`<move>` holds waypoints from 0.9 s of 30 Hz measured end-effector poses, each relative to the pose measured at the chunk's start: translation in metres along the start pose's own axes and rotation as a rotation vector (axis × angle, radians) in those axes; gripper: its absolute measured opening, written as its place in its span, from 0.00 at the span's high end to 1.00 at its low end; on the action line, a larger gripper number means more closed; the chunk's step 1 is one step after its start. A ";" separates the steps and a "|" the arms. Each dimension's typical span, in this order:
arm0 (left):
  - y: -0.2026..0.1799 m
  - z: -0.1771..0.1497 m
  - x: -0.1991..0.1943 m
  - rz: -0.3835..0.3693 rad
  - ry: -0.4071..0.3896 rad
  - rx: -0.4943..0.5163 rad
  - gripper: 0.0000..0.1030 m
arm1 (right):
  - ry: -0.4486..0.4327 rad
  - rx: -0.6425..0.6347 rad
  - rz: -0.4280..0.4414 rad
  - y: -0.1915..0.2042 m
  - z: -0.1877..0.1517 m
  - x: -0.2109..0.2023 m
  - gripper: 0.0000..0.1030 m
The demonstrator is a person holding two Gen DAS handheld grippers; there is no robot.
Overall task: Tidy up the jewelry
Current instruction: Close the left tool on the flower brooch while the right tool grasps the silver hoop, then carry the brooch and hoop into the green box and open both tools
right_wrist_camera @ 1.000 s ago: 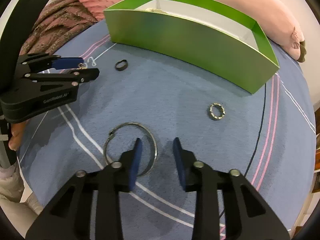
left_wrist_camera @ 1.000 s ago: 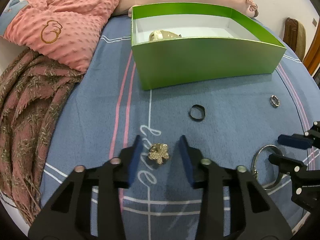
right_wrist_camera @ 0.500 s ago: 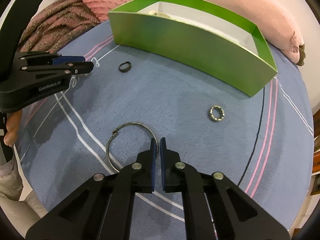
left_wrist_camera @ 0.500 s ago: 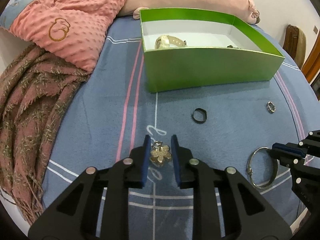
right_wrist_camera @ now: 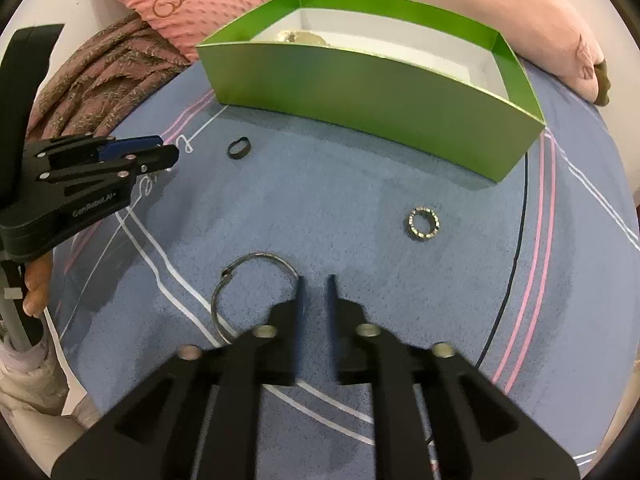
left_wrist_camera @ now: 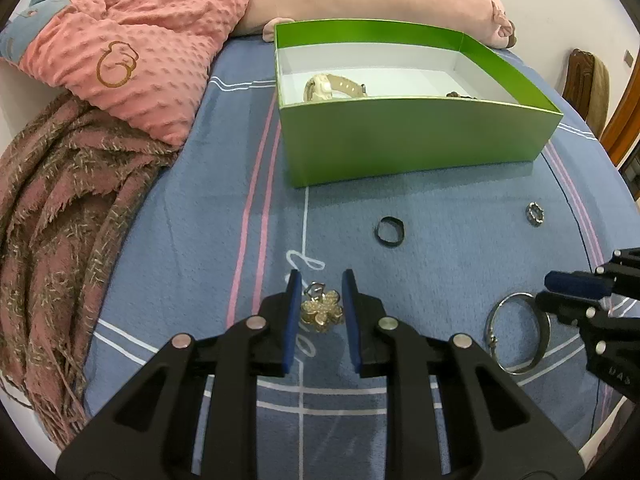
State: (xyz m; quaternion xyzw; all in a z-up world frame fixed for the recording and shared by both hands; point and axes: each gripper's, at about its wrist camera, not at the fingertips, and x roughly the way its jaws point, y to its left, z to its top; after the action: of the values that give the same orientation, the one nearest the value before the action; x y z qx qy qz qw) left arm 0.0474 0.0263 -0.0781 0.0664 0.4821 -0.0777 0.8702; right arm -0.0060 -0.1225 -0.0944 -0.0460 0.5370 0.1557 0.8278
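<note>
A gold flower-shaped brooch point(left_wrist_camera: 322, 312) is being held between the blue pads of the left gripper point(left_wrist_camera: 322, 304), whose jaws are nearly closed and pressing on both its sides, low over the blue bedspread point(left_wrist_camera: 460, 216). The thin silver bangle point(right_wrist_camera: 256, 292) is lying flat on the bedspread; the jaws of the right gripper point(right_wrist_camera: 314, 292) are being opened, one finger at the bangle's rim, the gap between the pads being left empty. A black ring point(left_wrist_camera: 389, 232) is resting just beyond the brooch, and a beaded silver ring point(right_wrist_camera: 423, 223) is lying well apart to the right. Behind them a green box point(left_wrist_camera: 400, 148) is being occupied by a cream watch point(left_wrist_camera: 332, 87). A pink blanket point(left_wrist_camera: 132, 60) is lying at the far left
</note>
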 end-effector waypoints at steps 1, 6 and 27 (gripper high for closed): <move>0.000 0.000 0.001 0.000 0.001 0.001 0.80 | 0.002 0.007 0.011 0.000 0.000 0.000 0.77; -0.001 -0.001 0.004 -0.003 0.005 0.004 0.80 | 0.023 0.012 0.020 0.002 -0.004 0.005 0.77; 0.000 0.013 -0.031 -0.039 -0.103 -0.007 0.80 | -0.110 -0.050 -0.083 0.009 0.009 -0.027 0.98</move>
State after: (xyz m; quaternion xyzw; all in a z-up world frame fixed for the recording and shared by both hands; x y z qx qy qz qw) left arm 0.0420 0.0256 -0.0445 0.0498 0.4379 -0.0962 0.8925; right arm -0.0112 -0.1175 -0.0654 -0.0801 0.4841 0.1370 0.8605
